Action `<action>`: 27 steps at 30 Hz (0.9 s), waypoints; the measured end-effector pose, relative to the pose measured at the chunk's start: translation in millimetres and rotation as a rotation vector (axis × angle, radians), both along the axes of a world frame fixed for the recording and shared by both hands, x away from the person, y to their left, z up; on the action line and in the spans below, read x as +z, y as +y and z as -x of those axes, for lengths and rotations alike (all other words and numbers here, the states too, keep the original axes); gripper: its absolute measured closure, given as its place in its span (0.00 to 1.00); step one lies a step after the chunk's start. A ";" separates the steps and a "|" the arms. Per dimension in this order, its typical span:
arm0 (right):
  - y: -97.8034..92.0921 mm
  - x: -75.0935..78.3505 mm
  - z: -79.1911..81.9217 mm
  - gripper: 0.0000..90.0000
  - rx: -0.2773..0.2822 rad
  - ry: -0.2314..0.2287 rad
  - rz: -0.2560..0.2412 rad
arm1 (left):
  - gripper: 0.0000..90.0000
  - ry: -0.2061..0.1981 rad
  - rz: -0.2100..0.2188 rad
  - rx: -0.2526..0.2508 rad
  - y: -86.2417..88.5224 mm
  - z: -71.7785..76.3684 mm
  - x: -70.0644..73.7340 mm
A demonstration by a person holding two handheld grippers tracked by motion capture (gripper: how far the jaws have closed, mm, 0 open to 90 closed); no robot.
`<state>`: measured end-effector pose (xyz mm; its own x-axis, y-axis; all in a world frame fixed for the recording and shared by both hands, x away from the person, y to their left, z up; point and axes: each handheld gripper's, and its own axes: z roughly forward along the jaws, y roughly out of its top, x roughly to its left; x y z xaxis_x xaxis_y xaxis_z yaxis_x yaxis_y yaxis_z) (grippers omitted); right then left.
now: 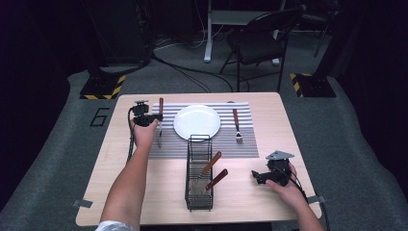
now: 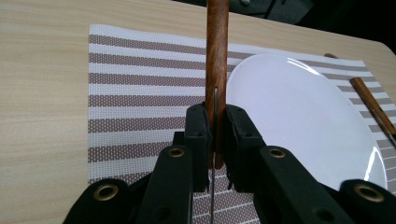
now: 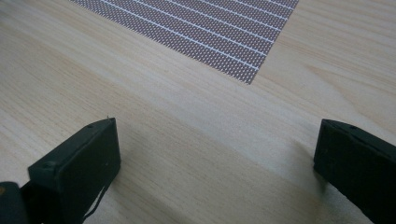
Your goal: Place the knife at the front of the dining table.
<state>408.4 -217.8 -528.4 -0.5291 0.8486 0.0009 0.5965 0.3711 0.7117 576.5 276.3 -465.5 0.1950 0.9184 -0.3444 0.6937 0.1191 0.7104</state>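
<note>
A wood-handled knife (image 2: 217,51) is clamped between the jaws of my left gripper (image 2: 215,135), its thin blade edge running down between them. In the high view the left gripper (image 1: 153,118) holds this knife (image 1: 160,107) over the left edge of the striped placemat (image 1: 250,144), just left of the white plate (image 1: 197,121). The plate (image 2: 299,112) sits right of the handle. My right gripper (image 1: 257,177) rests near the table's front right corner. Its jaws stand wide apart over bare wood (image 3: 217,154) with nothing between them.
A wood-handled fork (image 1: 236,125) lies on the placemat right of the plate. A black wire basket (image 1: 199,144) stands in front of the plate with two wood-handled utensils (image 1: 211,163) in it. A chair (image 1: 260,38) and cables are on the floor beyond the table.
</note>
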 end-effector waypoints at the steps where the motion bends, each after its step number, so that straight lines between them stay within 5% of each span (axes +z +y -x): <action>1: -0.1 0.0 0.0 0.00 0.001 0.000 0.000 | 0.90 0.004 0.006 0.006 -0.4 -0.8 -1.1; 6: 0.0 0.0 0.0 0.00 0.000 0.000 0.000 | 0.90 0.049 0.048 0.022 0.5 -5.2 -9.3; 17: 0.0 0.0 0.0 0.00 0.000 0.000 0.000 | 0.90 0.073 0.077 0.032 -0.9 -11.7 -18.2; 27: 0.0 0.0 0.0 0.00 0.000 0.000 0.000 | 0.90 0.087 0.017 0.027 -12.0 -17.9 -18.9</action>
